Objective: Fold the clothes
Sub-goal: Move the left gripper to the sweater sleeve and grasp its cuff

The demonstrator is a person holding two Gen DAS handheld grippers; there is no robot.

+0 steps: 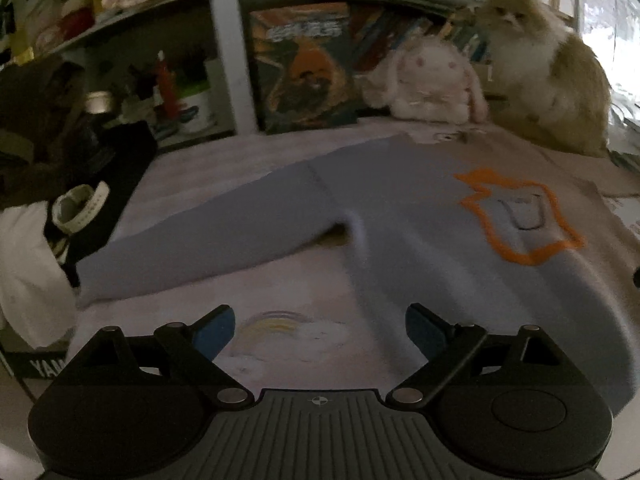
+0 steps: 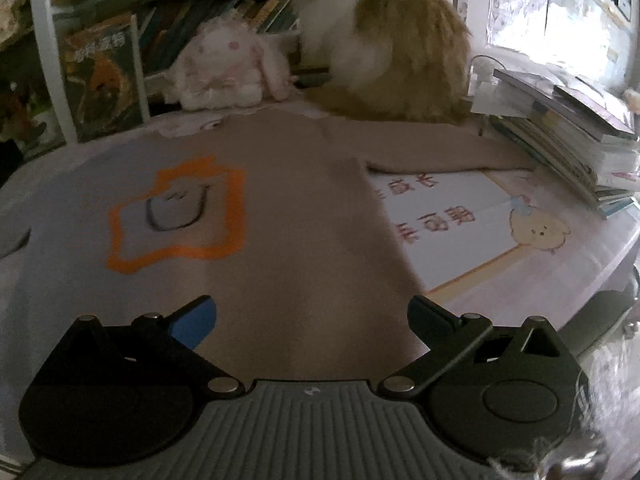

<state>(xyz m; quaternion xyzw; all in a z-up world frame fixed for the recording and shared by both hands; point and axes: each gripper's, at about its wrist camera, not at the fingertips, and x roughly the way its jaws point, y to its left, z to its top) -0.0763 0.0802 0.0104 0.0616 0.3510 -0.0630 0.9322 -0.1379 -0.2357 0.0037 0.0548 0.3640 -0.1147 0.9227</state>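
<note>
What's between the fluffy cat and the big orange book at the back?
A pink plush bunny sits between the cat and the orange book, behind the spread-out sweater. Both wrist views show it.

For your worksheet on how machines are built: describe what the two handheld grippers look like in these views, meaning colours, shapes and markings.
Both look alike. The left gripper and the right gripper each have two blue-padded fingers on black linkage arms with silver pivot pins. These arms join rounded black housings either side of a grey ribbed centre plate, which carries a small round mark at its top. No cables, hands or sleeves are visible.
</note>
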